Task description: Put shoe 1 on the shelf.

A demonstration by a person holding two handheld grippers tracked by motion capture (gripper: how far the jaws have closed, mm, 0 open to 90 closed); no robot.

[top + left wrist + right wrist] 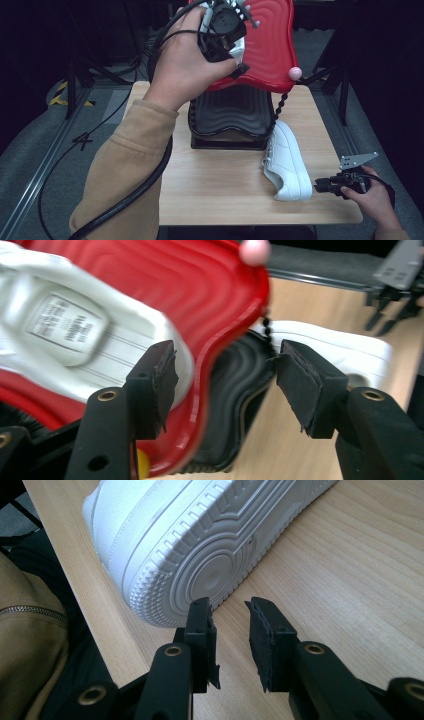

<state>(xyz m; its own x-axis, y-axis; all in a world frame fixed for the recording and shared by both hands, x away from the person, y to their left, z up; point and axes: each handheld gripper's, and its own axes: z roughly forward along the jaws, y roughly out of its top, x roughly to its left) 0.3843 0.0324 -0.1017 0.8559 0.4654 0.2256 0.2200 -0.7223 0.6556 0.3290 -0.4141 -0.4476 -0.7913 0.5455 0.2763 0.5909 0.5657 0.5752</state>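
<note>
The left gripper (239, 31) is raised over the red tray (267, 40), its jaws spread wide with nothing pressed between them. In the left gripper view a white shoe (75, 330) lies on that red tray just beyond the left jaw, insole label facing up, so the likely reading is that this shoe has been set down and released there. The red tray sits above a black tray (230, 112) of the same wavy shape, the two joined by a beaded post (278, 106) topped with a pink ball (295, 73).

The right gripper (320, 187) rests low at the near right of the red tray, level with the desk (220, 190). Its jaws stand partly open and empty, just short of the heel of the second white shoe (287, 162), which lies on its side on the desk beside the black tray, sole towards the gripper.

The step in hand looks like shelving the pair. Next, the right gripper would need to close on the heel rim of the shoe on the desk and lift it clear.

Count: two shoes, two trays, two grippers.
</note>
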